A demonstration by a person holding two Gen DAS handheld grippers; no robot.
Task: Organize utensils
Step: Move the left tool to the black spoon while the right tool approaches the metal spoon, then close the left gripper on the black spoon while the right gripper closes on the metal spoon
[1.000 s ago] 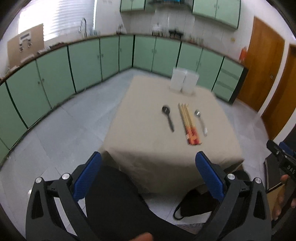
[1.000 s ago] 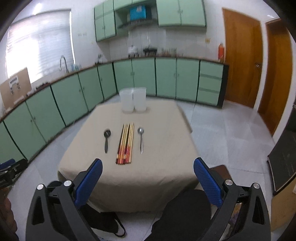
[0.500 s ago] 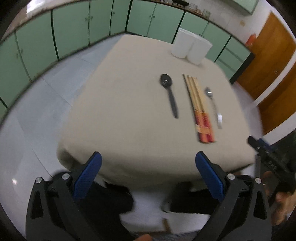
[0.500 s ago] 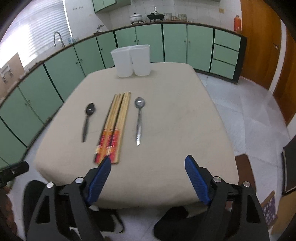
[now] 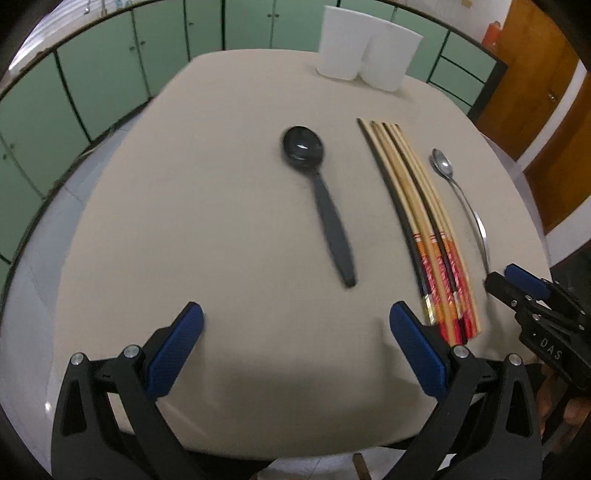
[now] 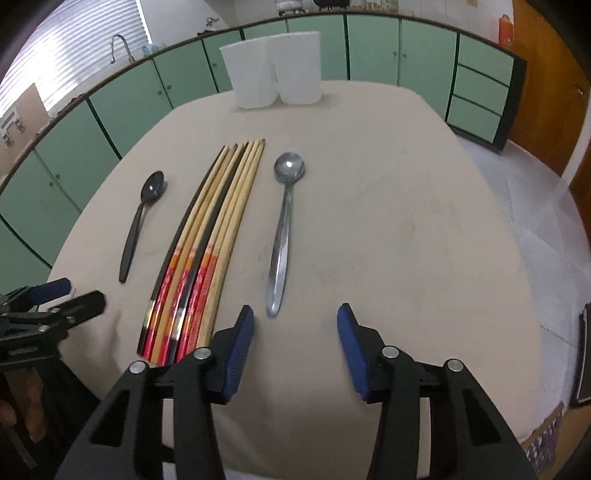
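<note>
Across the beige cloth-covered bench [image 6: 406, 221], utensils lie lengthwise toward two white plastic cups [image 6: 273, 70]. Just above-left of the empty, closing right claw [image 6: 295, 332] ends the steel spoon [image 6: 282, 236]; the empty left claw [image 5: 295, 343], jaws spread, faces the black plastic spoon [image 5: 325, 203].

A kitchen is showing here; pale green base cabinets [image 6: 373, 51] are running along the walls under a dark countertop [image 6: 122, 70]; a sink tap [image 6: 120, 44] is standing below a bright window with blinds [image 6: 85, 40]; pots [image 6: 325, 3] are sitting on the counter against white tiles; brown wooden doors [image 5: 532, 74] are closing off one side; pale floor tiles [image 6: 535, 206] are surrounding a cloth-covered table [image 6: 406, 221].
</note>
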